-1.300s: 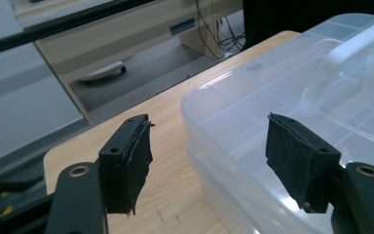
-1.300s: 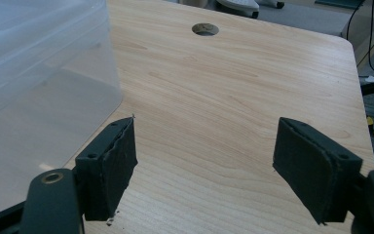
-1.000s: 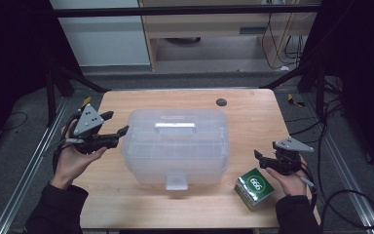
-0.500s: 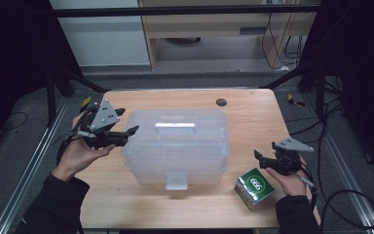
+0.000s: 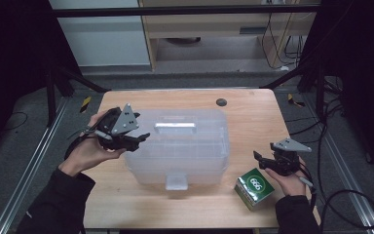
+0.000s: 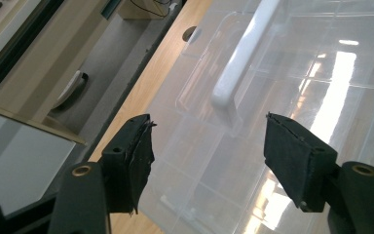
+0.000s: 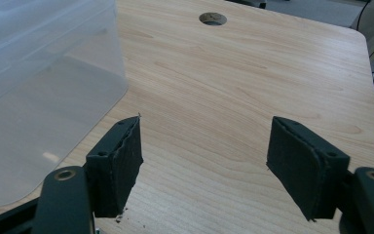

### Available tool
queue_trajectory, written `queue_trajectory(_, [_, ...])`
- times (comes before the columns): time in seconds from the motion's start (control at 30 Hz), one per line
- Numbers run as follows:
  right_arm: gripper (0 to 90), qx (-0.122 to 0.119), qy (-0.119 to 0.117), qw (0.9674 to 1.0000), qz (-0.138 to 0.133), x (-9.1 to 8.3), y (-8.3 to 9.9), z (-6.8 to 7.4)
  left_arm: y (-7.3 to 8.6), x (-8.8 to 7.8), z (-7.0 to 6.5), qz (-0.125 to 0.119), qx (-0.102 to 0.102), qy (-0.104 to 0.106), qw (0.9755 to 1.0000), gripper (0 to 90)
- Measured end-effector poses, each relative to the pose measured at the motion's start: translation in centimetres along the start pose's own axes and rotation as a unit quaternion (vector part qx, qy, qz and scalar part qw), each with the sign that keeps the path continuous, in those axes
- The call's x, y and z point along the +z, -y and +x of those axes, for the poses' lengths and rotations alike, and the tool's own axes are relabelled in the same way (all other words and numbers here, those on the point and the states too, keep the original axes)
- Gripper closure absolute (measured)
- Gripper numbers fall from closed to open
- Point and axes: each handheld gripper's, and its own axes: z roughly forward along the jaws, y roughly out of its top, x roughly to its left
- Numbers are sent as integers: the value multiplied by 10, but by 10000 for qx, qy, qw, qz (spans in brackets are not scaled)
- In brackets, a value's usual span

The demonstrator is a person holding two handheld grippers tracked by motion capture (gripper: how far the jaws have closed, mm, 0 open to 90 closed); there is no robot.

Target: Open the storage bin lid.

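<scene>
Your left hand-held gripper [image 5: 143,137] hangs released over the 9 o'clock edge of the clear storage box [image 5: 185,156] at the bench [image 5: 253,112] centre, so closing off-centre of its white handle [image 6: 241,58] risks slipping on the slick lid, while your right hand-held gripper [image 5: 260,158], jaws just narrowing on nothing, waits at 4 o'clock.

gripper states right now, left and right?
Left gripper: open, holding nothing, jaws over the clear plastic box, aimed at its white handle.
Right gripper: open, jaws just closing a little, nothing between them, above the table.
</scene>
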Motion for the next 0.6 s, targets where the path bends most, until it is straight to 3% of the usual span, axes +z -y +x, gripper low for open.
queue_trajectory(0.23, [321,-1,-4,10000,-24,-1,0,0,-9,5,-4,160,323,33,9993,390])
queue_trajectory(0.6, [338,-13,-81,9999,57,1,0,1,-25,18,-12,398,897,122,9951,457])
